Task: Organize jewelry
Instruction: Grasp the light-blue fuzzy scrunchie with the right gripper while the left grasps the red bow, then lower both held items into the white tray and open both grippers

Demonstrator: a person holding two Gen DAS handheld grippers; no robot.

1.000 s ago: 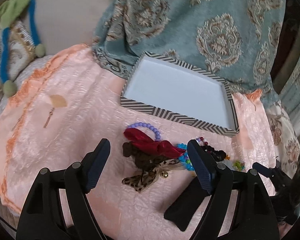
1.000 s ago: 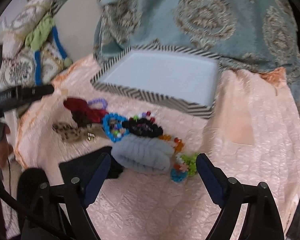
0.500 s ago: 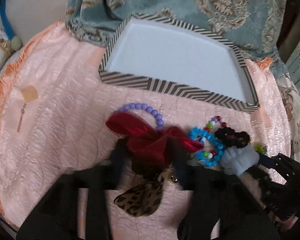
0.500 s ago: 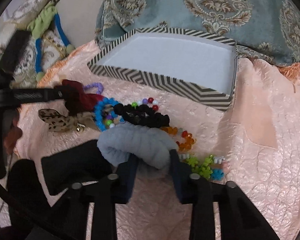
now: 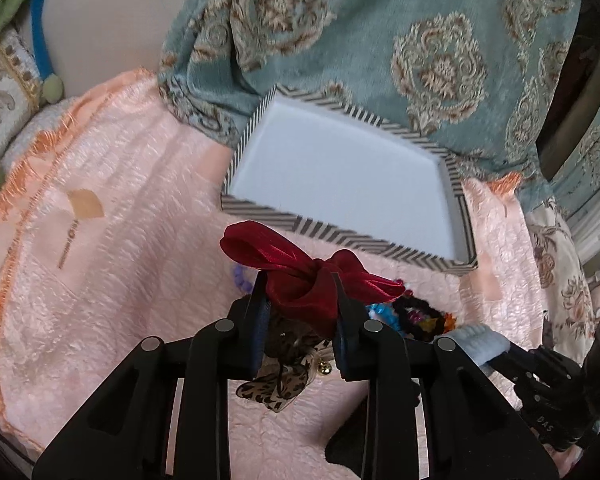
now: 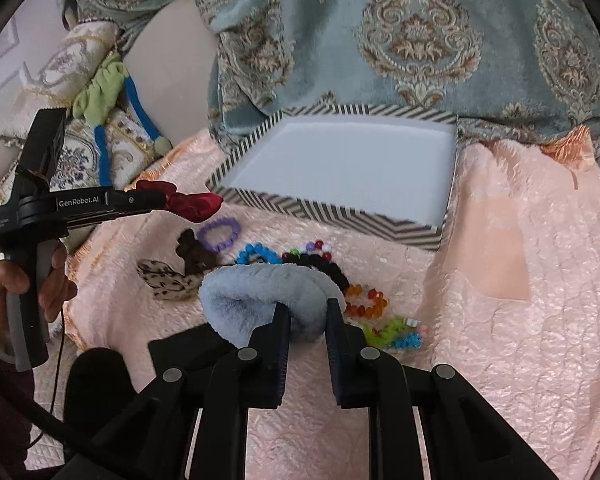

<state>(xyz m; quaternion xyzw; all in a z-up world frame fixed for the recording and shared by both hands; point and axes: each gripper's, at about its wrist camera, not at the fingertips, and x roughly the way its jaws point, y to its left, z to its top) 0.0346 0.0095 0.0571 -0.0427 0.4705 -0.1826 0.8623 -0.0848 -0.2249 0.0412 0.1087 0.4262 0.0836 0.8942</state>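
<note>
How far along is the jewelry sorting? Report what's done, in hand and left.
Done: nothing; the striped box holds no pieces. In hand: the left gripper is shut on the red bow, the right gripper on the blue scrunchie, both lifted. Left: the purple bracelet, leopard bow, black scrunchie and bead bracelets on the pink cover.

- The left gripper (image 5: 300, 296) pinches a red bow (image 5: 303, 270), lifted above the pink blanket (image 5: 120, 240).
- A striped box (image 5: 339, 236) with a white inside sits just behind the bow.
- A spotted bow (image 5: 276, 386) lies under the gripper.
- Bright beads (image 5: 383, 314) lie to the right.
</note>
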